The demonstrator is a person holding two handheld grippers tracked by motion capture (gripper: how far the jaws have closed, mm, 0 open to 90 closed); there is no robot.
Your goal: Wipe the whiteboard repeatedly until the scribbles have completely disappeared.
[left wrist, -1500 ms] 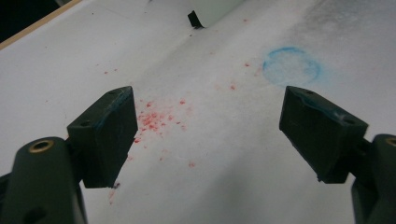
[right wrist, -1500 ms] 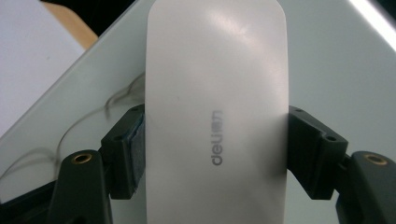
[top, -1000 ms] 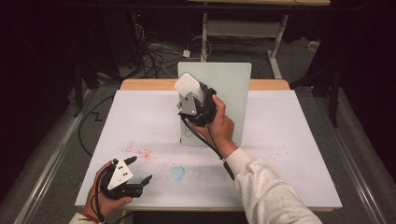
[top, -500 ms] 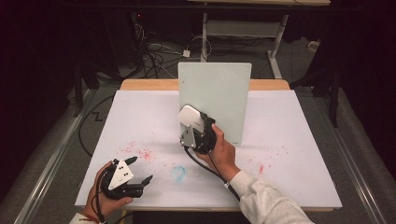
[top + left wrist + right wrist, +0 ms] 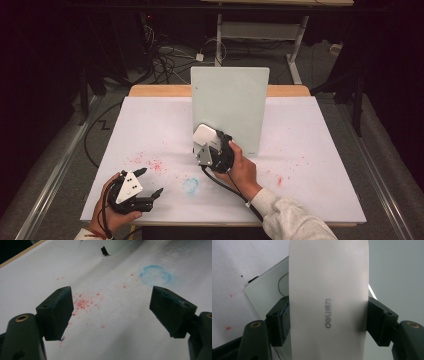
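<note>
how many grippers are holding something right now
1. The right gripper, low against the upright whiteboard, has its fingers clamped on a white eraser. The left gripper, near the table's front-left edge, is open and holds nothing.

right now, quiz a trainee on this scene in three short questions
1. True or false: the left gripper holds something.
2. What does the right gripper clamp? A) white eraser B) red pen C) blue cup
3. What stands upright on the table behind the eraser?

Key: 1 false, its jaws are open and hold nothing. 2 A. 3 the board.
</note>
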